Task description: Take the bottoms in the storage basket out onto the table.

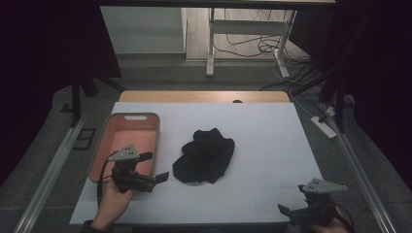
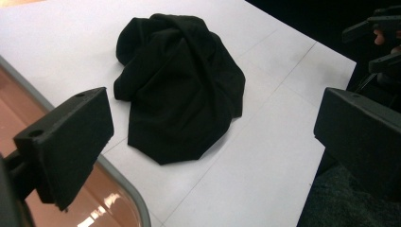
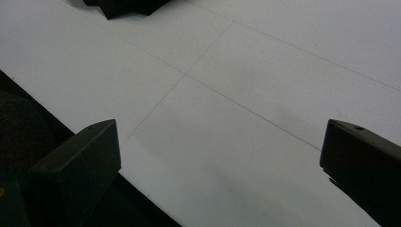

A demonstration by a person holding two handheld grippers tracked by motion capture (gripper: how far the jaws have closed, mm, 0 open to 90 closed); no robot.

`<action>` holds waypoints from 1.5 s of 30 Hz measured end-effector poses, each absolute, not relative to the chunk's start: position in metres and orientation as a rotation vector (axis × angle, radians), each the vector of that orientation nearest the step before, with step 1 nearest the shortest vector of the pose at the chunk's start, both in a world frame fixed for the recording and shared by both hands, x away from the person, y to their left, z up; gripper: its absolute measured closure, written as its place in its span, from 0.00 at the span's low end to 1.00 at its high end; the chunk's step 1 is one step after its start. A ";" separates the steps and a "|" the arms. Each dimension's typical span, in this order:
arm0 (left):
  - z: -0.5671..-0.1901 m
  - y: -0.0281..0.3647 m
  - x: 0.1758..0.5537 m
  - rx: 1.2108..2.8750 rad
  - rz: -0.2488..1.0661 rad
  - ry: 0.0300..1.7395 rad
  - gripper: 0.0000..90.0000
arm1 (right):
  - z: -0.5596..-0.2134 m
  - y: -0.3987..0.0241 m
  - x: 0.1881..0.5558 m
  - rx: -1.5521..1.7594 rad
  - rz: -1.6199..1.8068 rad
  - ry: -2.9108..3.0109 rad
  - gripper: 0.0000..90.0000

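Left gripper (image 1: 158, 167) and right gripper (image 1: 286, 209) both gape wide, holding nothing.

Black cloth (image 1: 204, 156), crumpled in folded heap, lies mid-table on white sheet (image 1: 262, 145), just beside pink tray (image 1: 109, 133).

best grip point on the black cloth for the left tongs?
Probably the raised, bunched folds at the top of the black cloth, from the basket side. The left tongs stand open, aimed at it; the flat near edge hugs the table, harder to pinch.

Dim room: grey floor (image 1: 160, 77), a white desk frame (image 1: 211, 43) at twelve o'clock, tangled cables (image 1: 291, 68) at one o'clock.
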State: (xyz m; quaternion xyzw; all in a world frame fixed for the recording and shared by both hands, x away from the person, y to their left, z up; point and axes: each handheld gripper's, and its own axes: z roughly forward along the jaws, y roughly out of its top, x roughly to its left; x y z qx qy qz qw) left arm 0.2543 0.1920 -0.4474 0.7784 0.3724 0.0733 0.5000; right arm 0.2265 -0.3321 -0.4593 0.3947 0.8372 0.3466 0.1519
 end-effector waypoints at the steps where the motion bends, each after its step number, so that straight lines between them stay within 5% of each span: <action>1: -0.448 0.193 0.254 1.880 0.177 0.902 0.00 | -0.459 -0.332 0.226 1.132 0.994 2.403 0.00; 45: -0.459 0.223 0.213 1.902 0.218 0.994 0.00 | -0.459 -0.332 0.227 1.138 0.984 2.405 0.00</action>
